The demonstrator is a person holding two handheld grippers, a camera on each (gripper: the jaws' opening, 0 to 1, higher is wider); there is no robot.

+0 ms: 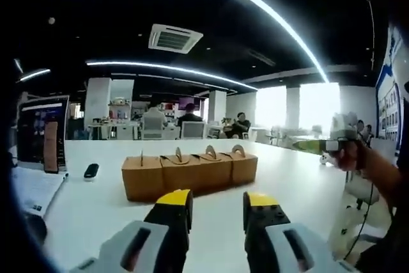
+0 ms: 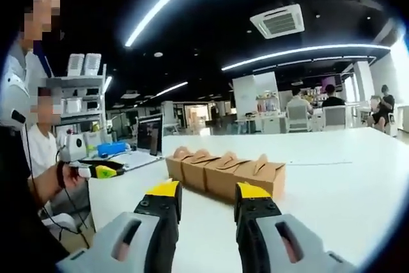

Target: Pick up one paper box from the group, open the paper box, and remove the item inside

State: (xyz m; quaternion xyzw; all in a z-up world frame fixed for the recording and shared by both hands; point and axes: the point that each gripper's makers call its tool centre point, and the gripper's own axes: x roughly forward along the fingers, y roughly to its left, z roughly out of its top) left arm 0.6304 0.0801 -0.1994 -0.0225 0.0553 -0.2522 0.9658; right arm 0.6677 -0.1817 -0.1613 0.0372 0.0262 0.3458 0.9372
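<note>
Several brown paper boxes [image 1: 188, 172] with curved tab handles stand side by side in a row on the white table [image 1: 287, 183]. My left gripper [image 1: 217, 204] is low in front of the row, short of it, jaws open with nothing between the yellow tips. In the right gripper view the same row of boxes [image 2: 223, 172] runs from left to right, and my right gripper [image 2: 208, 194] hovers just before it, also open and empty. A hand holds the right gripper [image 1: 332, 144] at the right of the left gripper view. The left gripper [image 2: 99, 171] comes in from the left of the right gripper view.
A dark screen [image 1: 41, 133], a small black object [image 1: 91, 171] and papers [image 1: 32, 190] lie at the table's left end. A laptop [image 2: 150, 135] sits beyond the boxes. A person [image 2: 38, 145] sits at the left. Other people sit at far desks.
</note>
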